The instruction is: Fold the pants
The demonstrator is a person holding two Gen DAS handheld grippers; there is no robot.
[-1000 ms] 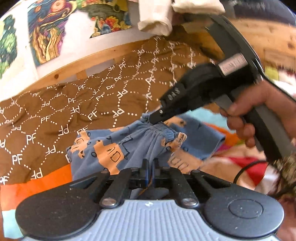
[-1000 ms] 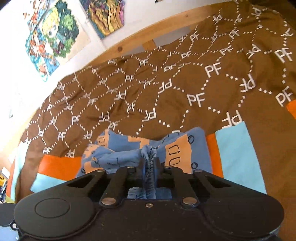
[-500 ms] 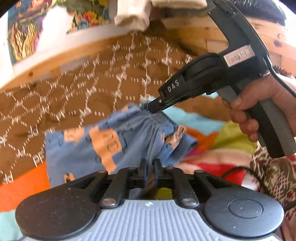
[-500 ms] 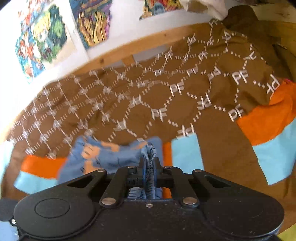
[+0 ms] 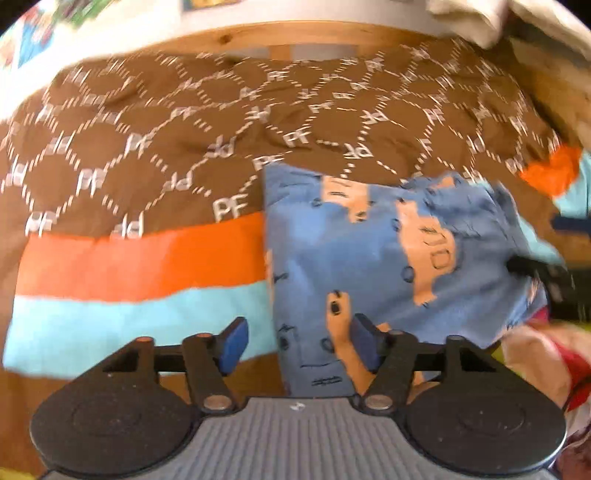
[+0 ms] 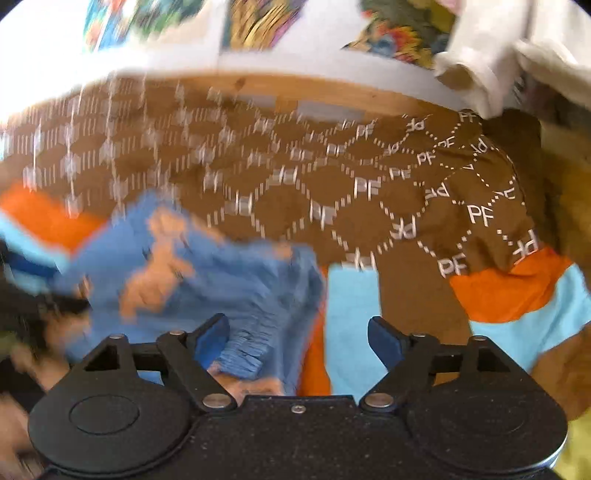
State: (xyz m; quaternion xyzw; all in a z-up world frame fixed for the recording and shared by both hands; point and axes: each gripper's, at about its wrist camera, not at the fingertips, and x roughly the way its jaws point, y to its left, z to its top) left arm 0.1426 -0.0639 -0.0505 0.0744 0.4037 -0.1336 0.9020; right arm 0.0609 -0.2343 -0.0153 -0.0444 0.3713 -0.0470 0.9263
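Note:
The blue pants with orange figures (image 5: 373,258) lie folded on the brown patterned bedspread (image 5: 184,122). In the left wrist view my left gripper (image 5: 299,345) is open, its jaws wide apart over the near left edge of the pants. In the right wrist view my right gripper (image 6: 299,334) is open above the gathered waistband of the pants (image 6: 229,280). The frames are blurred. The dark tip of the right gripper shows at the pants' right edge (image 5: 524,266).
The bedspread has orange (image 5: 140,258) and light blue (image 5: 129,317) patches. A wooden bed frame (image 5: 295,33) and a wall with posters (image 6: 258,22) lie behind. White cloth (image 6: 498,55) hangs at the upper right. Colourful fabric (image 5: 543,354) lies at the right.
Both grippers have opened and let go of the pants, which now lie flat on the bedspread. Both cameras have swung sideways.

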